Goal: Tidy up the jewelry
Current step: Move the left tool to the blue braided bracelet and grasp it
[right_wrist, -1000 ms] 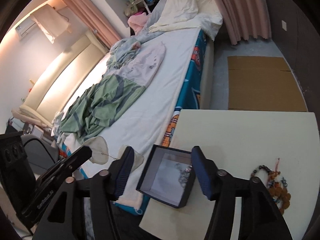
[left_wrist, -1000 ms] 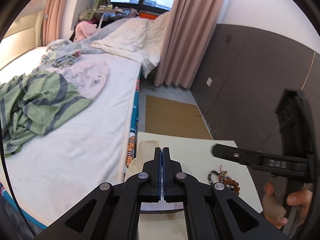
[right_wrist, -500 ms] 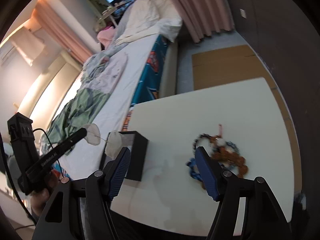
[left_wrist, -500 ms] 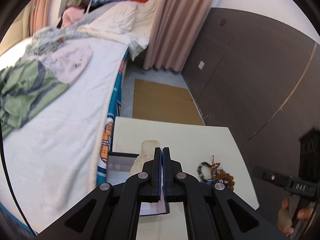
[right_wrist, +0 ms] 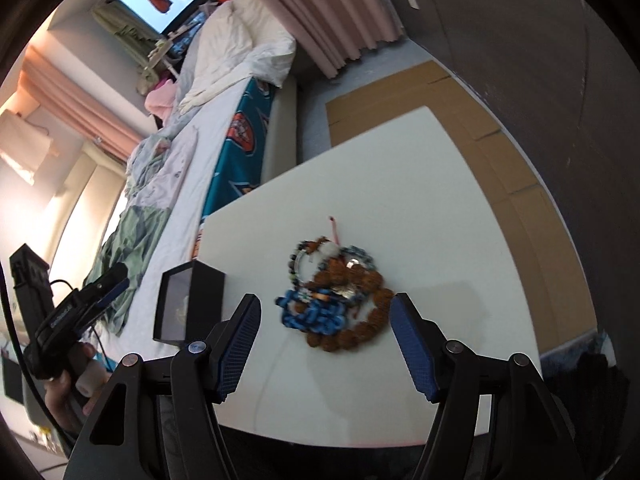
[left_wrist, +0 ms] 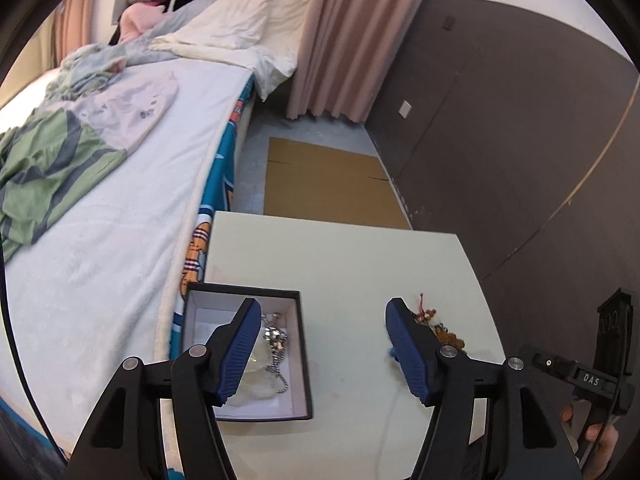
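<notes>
Jewelry pile lies on the white table before the right gripper, spread and empty, lettered "DAS". The left gripper, jaws just opened, holds nothing above the black box.

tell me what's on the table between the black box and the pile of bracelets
Nothing: in the right wrist view the table is bare between the black box and the pile of bracelets.

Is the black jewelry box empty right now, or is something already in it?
Not empty. The open black box holds a silver chain piece lying on its white lining, with a pale translucent item under it.
</notes>
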